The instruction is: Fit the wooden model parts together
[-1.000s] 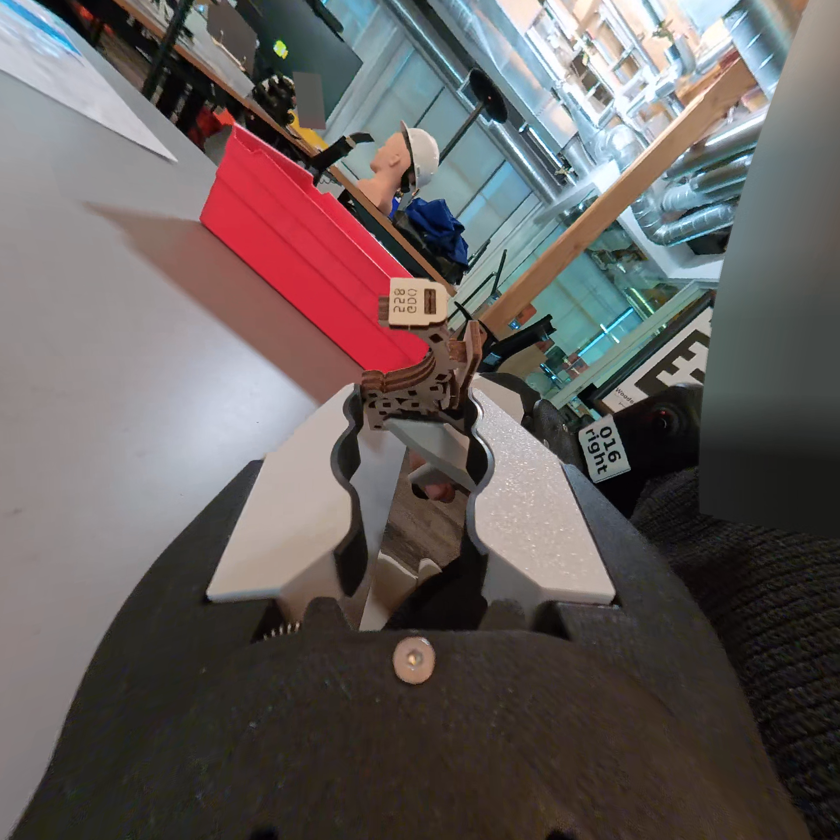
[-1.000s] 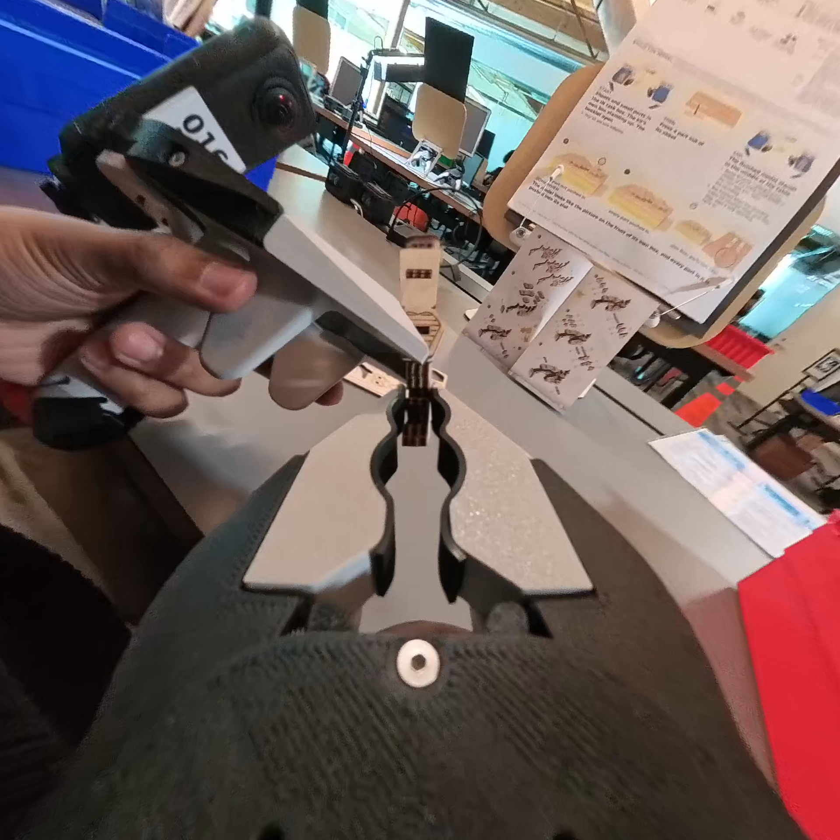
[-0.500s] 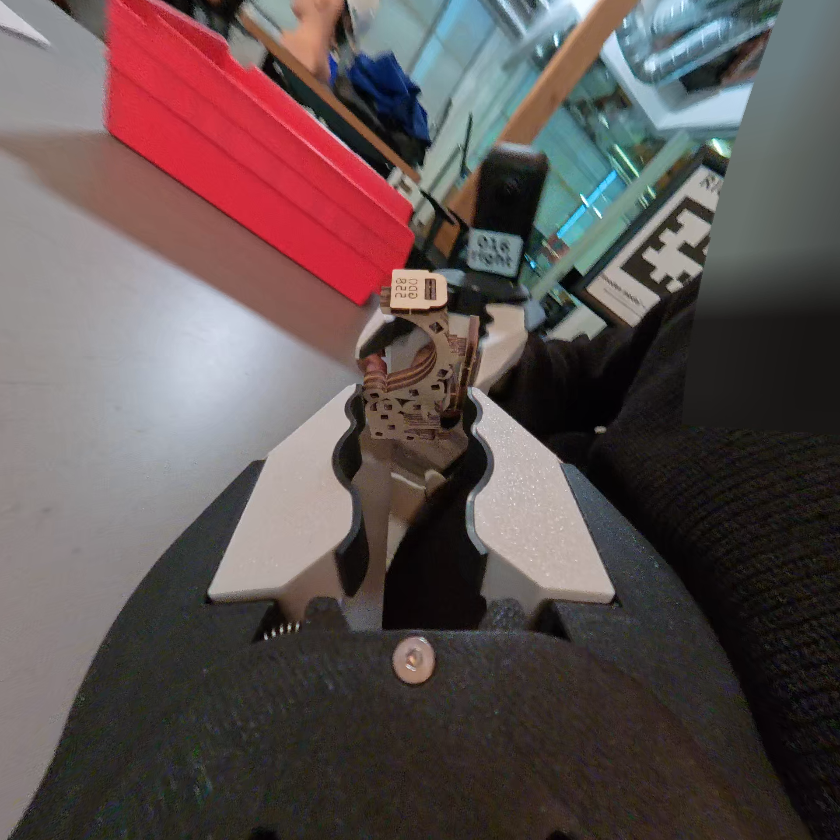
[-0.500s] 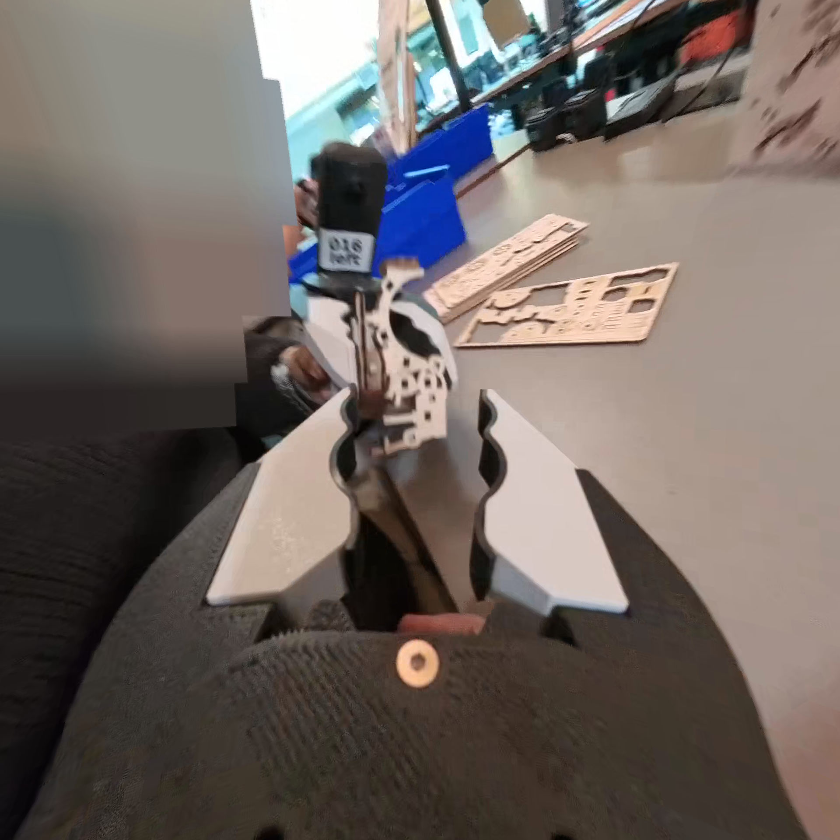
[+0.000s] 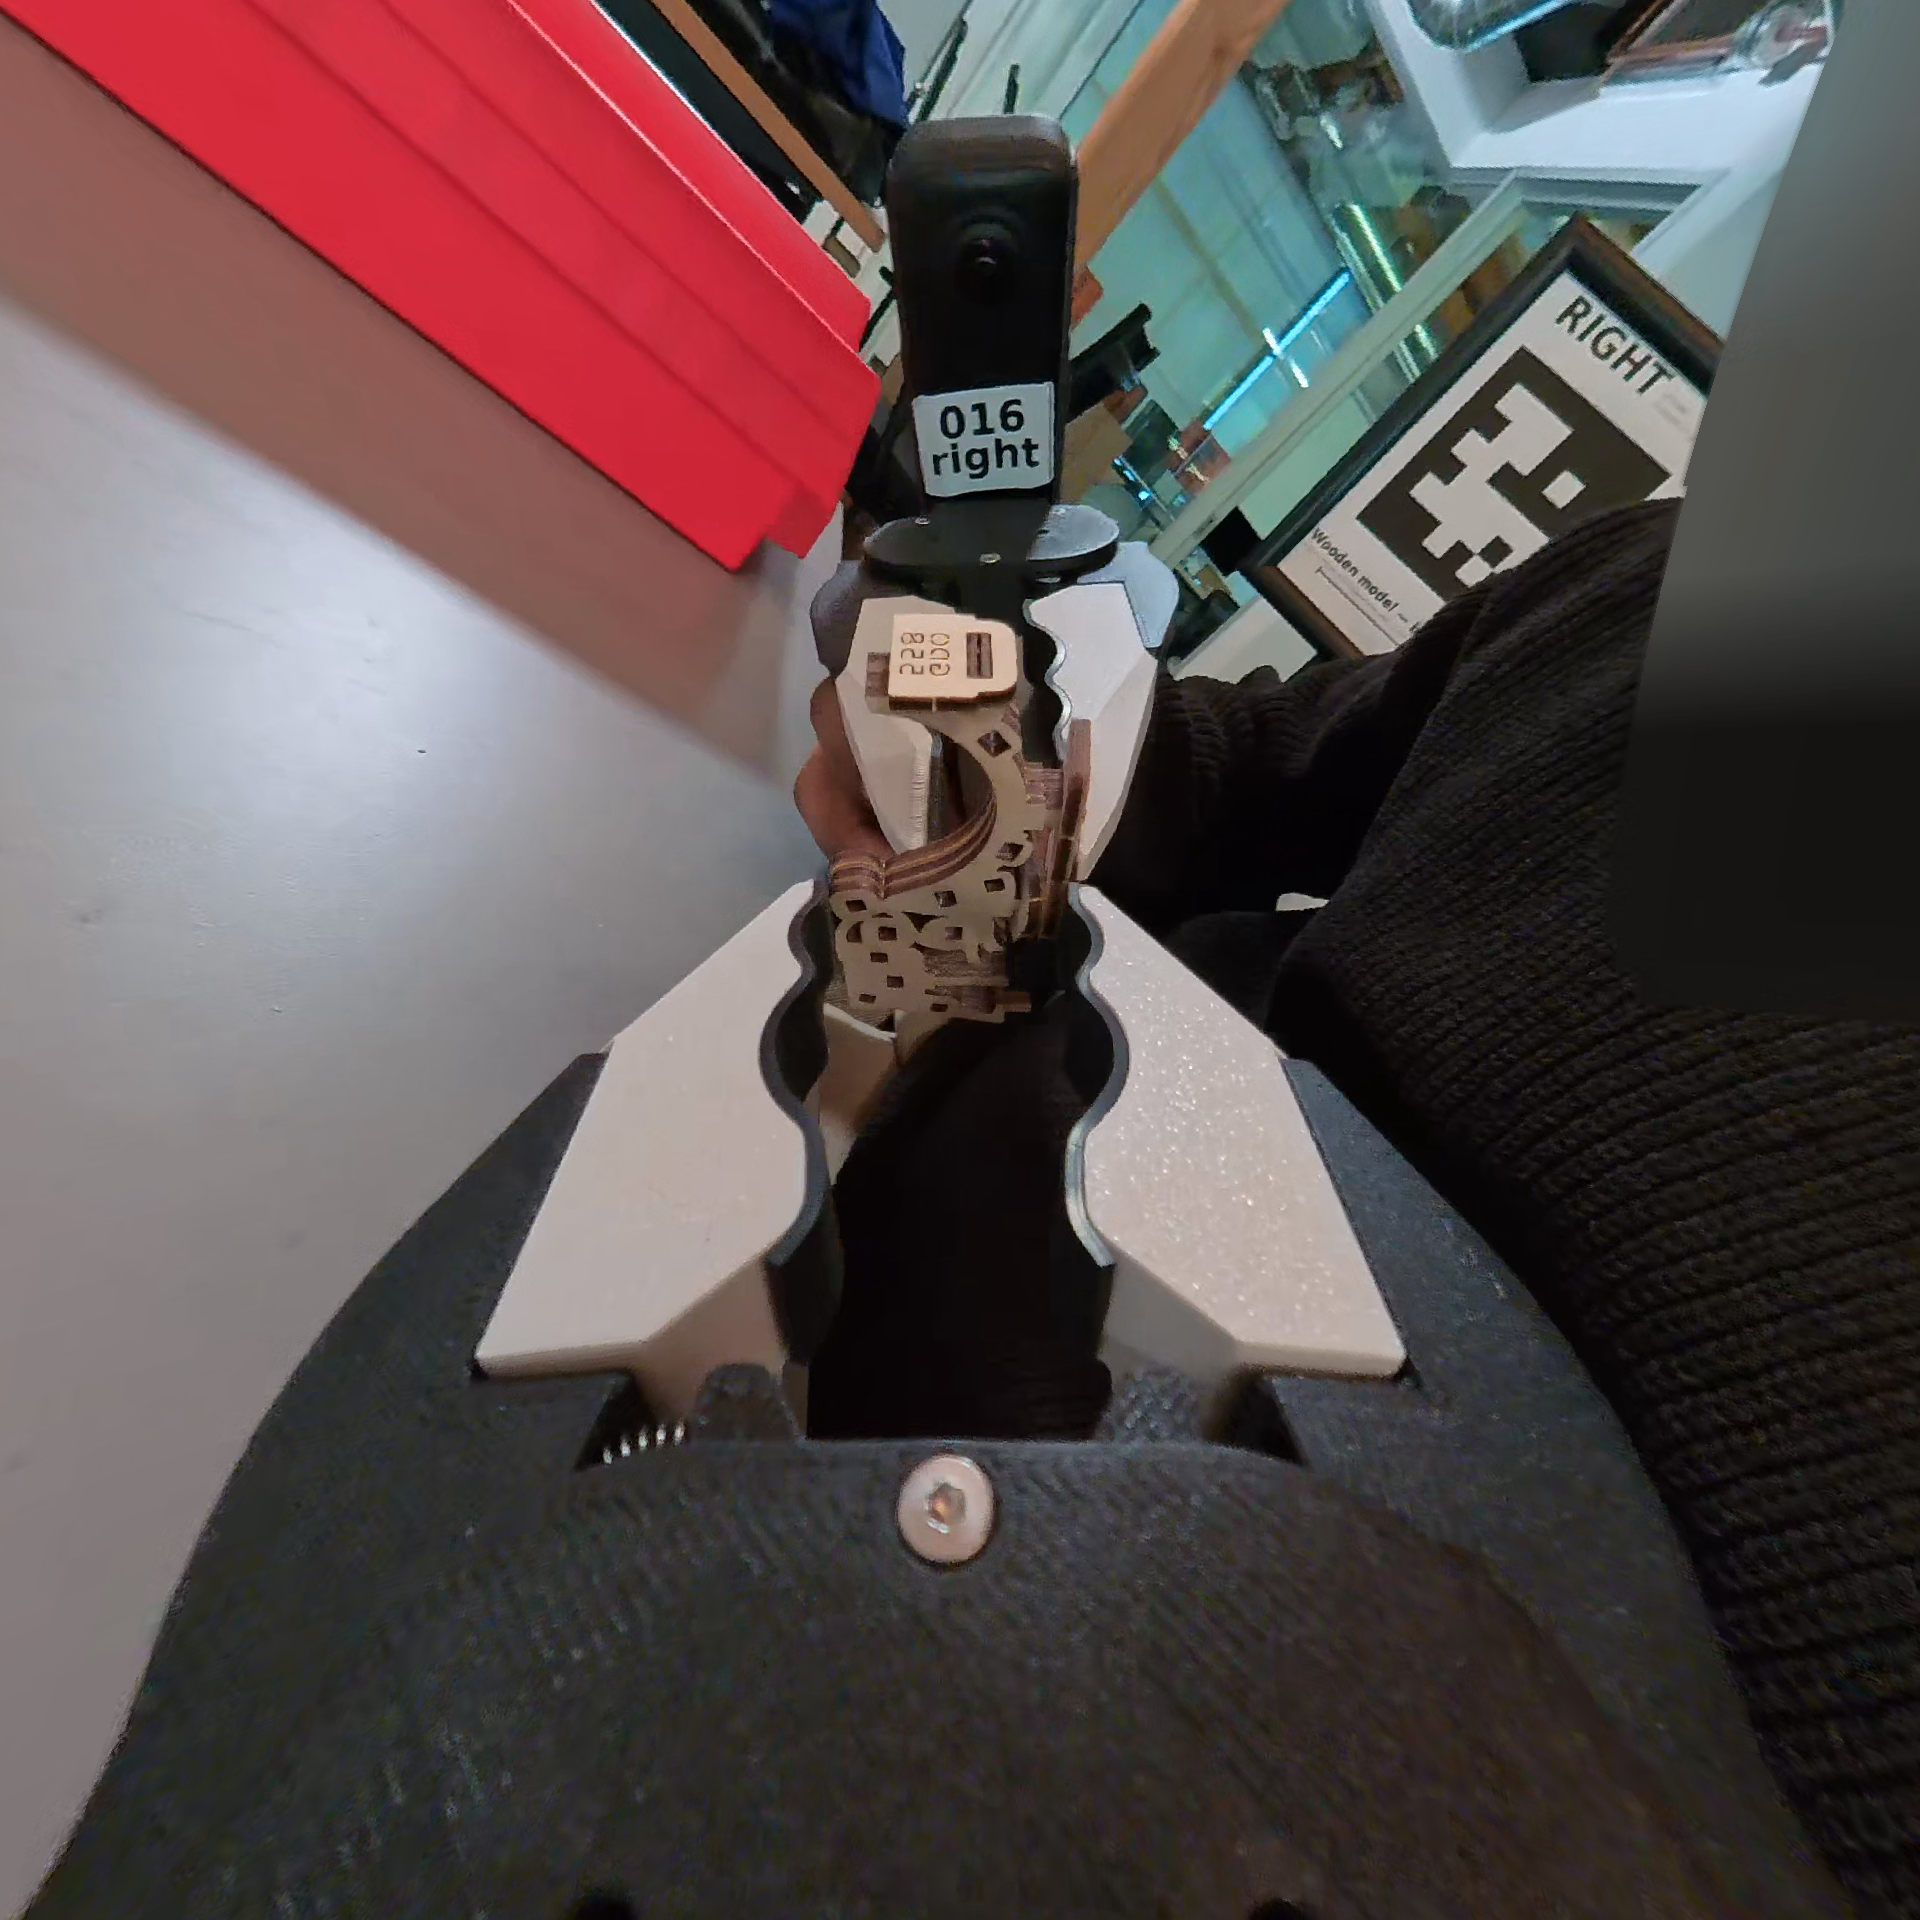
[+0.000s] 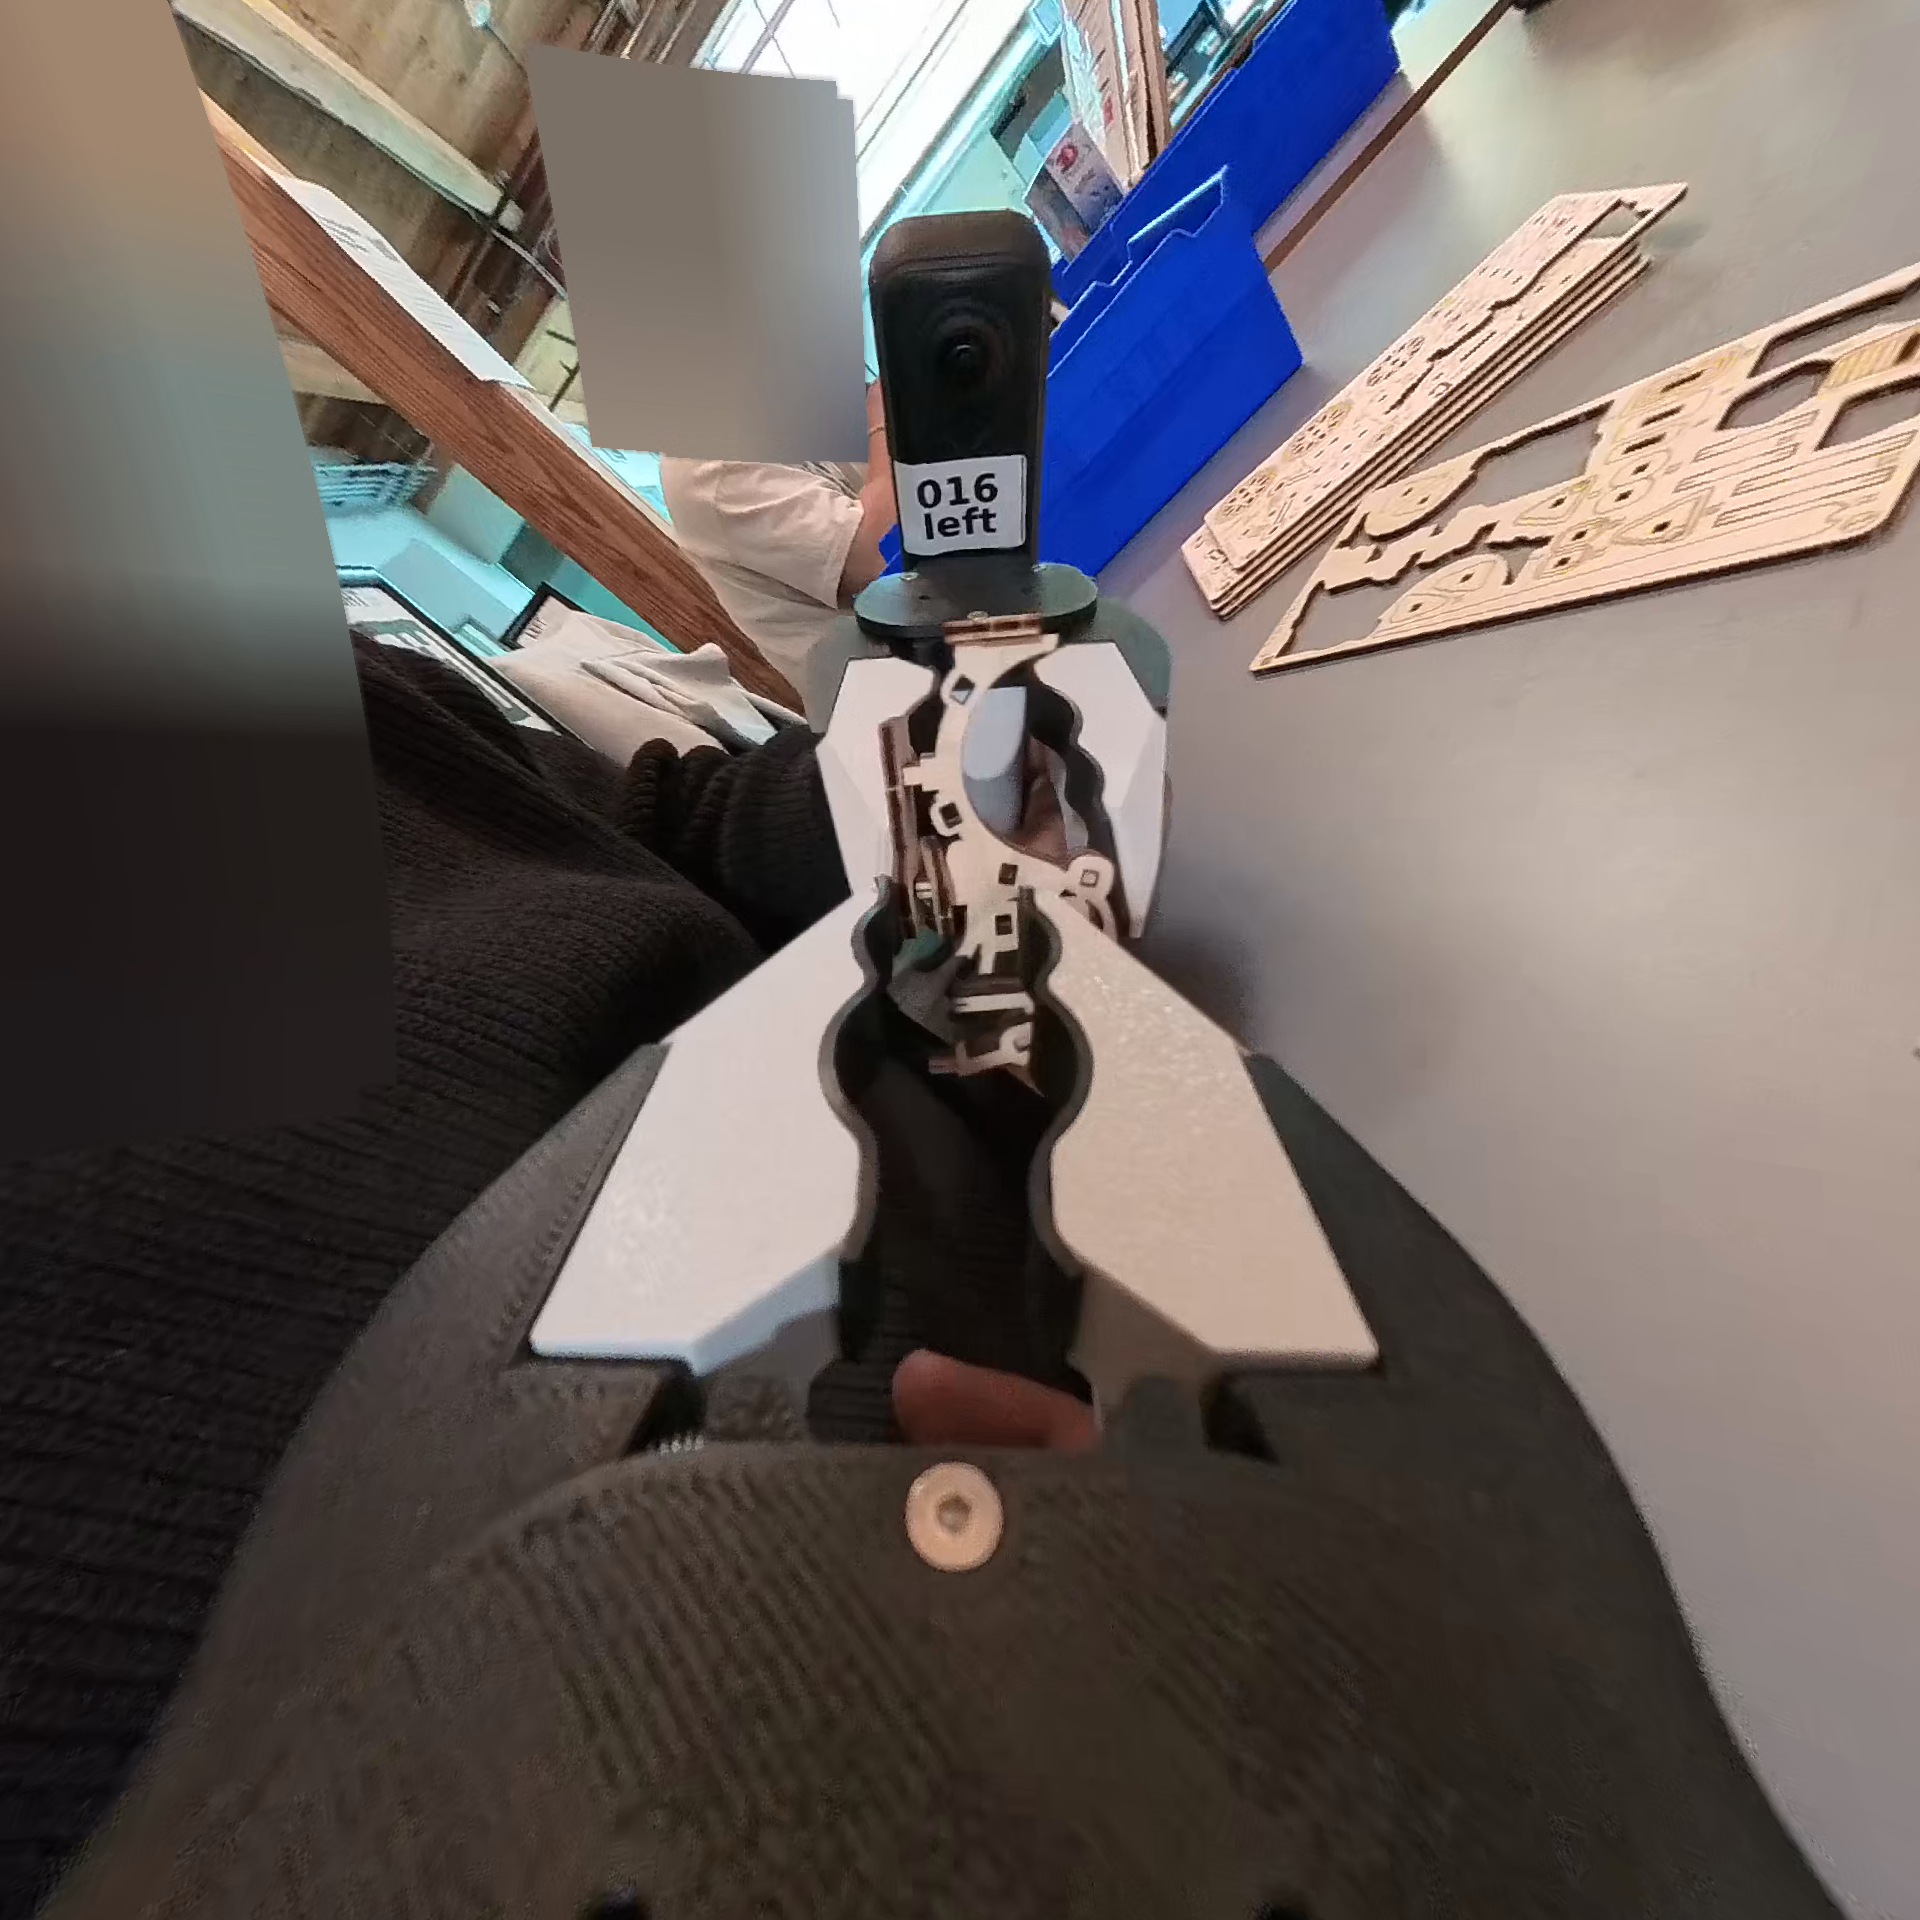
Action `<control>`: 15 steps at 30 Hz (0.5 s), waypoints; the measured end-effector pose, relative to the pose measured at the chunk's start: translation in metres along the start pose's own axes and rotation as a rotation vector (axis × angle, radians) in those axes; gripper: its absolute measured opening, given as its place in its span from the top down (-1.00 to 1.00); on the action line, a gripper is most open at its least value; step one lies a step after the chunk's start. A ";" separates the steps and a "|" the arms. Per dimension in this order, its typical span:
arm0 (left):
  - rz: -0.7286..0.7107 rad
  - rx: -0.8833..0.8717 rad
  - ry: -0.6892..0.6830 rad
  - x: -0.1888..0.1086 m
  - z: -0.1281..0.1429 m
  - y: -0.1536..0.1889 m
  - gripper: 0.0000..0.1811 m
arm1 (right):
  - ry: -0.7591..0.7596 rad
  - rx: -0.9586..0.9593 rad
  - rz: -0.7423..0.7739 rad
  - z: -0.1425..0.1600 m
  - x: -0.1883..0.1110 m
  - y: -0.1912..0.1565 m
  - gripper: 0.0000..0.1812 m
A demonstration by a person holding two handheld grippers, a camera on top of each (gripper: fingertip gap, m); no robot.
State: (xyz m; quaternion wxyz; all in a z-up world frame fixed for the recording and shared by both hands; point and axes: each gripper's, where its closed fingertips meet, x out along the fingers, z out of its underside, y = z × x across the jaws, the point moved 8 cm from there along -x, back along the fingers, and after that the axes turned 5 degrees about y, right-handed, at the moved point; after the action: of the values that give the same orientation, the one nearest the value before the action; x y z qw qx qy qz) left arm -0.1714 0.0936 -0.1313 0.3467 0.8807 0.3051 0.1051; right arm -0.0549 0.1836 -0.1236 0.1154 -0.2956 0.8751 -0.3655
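While the two grippers are pointed nose to nose above the grey table [image 5: 260,831], the wooden model [image 5: 940,914] is clamped at its lower end by the left gripper [image 5: 945,940], whose fingers are closed narrowly on it. Opposite, the right gripper [image 6: 961,935] is closed on the same model, with little gap left. Wooden part sheets [image 6: 1558,468] are seen lying flat on the table farther right.

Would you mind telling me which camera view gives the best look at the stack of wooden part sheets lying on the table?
The right wrist view: the stack of wooden part sheets lies on the grey table at upper right, beside a partly emptied single sheet. The left wrist view shows none of the stack, only the wooden model in the left gripper.
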 end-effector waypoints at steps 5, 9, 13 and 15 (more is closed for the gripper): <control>0.038 -0.052 0.020 -0.001 -0.001 0.000 0.55 | 0.016 0.055 -0.034 -0.001 0.000 0.000 0.75; 0.031 -0.010 0.017 -0.002 -0.001 0.002 0.56 | 0.065 0.011 0.006 -0.008 -0.005 0.001 0.58; 0.041 0.006 0.017 0.000 -0.001 0.004 0.56 | 0.011 -0.038 0.046 -0.002 -0.002 0.001 0.38; 0.040 0.007 0.009 0.000 0.000 0.004 0.56 | -0.006 -0.030 0.027 0.001 0.001 -0.001 0.38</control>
State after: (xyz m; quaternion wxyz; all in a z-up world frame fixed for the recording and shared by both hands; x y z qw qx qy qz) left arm -0.1693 0.0914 -0.1285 0.3400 0.8873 0.2895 0.1150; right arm -0.0550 0.1822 -0.1233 0.1186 -0.2865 0.8839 -0.3500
